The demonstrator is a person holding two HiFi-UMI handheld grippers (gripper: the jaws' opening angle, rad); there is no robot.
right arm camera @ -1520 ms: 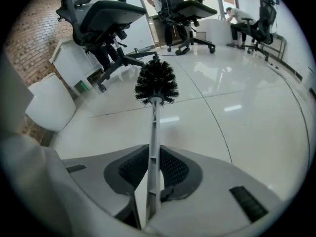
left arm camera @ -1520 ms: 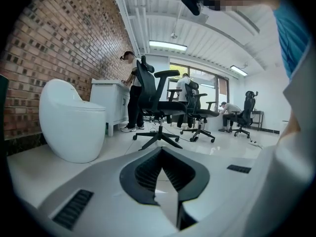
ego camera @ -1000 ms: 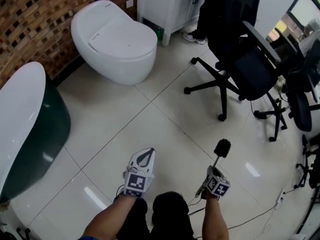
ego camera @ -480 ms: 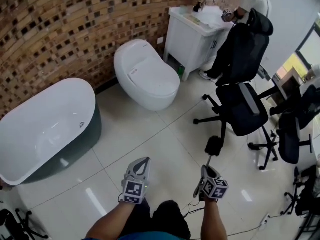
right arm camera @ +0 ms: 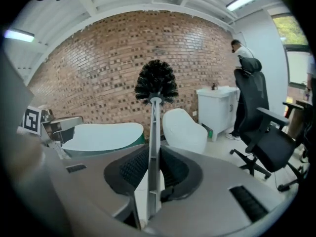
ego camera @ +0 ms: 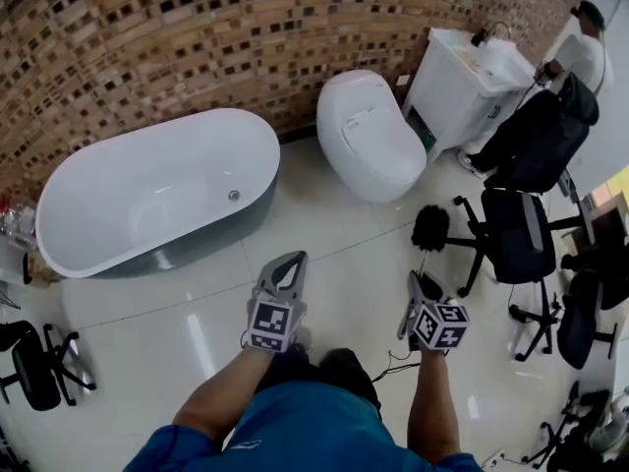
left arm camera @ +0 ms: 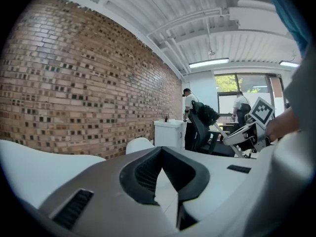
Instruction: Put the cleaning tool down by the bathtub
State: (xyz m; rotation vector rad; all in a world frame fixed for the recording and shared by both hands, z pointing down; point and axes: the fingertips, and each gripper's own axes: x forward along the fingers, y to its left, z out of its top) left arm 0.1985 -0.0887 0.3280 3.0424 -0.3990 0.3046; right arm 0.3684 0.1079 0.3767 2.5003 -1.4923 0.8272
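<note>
Right, from the head view first: my right gripper (ego camera: 417, 285) is clamped on the handle of the cleaning tool (ego camera: 429, 230), whose black bristle head points up and away from me over the tiles; my left gripper (ego camera: 288, 265) hangs beside it with its jaws drawn together on nothing; the bathtub (ego camera: 228, 226) lies well apart, ahead and to my left, with the toilet (ego camera: 370, 136) and an office chair (ego camera: 519, 222) closer to the tool than the tub is.

From the left gripper view, my left gripper (left arm camera: 170, 184) shows its pads meeting at a seam with nothing between them; it cannot catch anything quickly.

From the right gripper view, the thin handle of the cleaning tool (right arm camera: 154, 132) stands upright through my right gripper (right arm camera: 152, 184), pinched low down; the bathtub (right arm camera: 103, 132) sits off to the left and the toilet (right arm camera: 185, 127) just right of the handle.

What worries me: the grip is far below the head, so I judge a quick swing toward the tub could make the handle pivot or slip in the pads; a wide arc might clip the toilet; on glossy tile a tool released upright would likely topple, and let go early it would end up short of the tub.
</note>
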